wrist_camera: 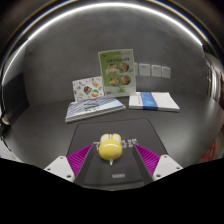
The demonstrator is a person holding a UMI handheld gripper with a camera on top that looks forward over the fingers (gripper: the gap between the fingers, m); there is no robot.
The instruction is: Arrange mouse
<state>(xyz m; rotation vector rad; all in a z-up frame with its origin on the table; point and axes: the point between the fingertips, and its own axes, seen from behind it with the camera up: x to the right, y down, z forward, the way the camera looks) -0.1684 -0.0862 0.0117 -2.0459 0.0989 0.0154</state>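
Yellow computer mouse (110,148), small and rounded, sits between the two gripper fingers, near the front edge of a dark mouse mat (125,135) that lies on a grey table (40,125). Gripper (110,154): both magenta pads (80,157) flank the mouse; whether they press on it or leave a slight gap at each side cannot be told from this view. Mouse appears to lie on the mat, so the mat may carry its weight, not the fingers. Judged placement: the mat is the natural seat for the mouse, and the fingers bracket it squarely, as suits either setting it down or taking it up. Far left of the mat: a flat printed leaflet (88,88) with food pictures, lying on an open booklet (92,108). Far centre: an upright menu card (116,72), standing so its face is readable from the near side. Far right: a folded white cloth with a blue stripe (154,101), laid flat, well apart from the mouse. On the wall beyond: pale wall switches (151,70).
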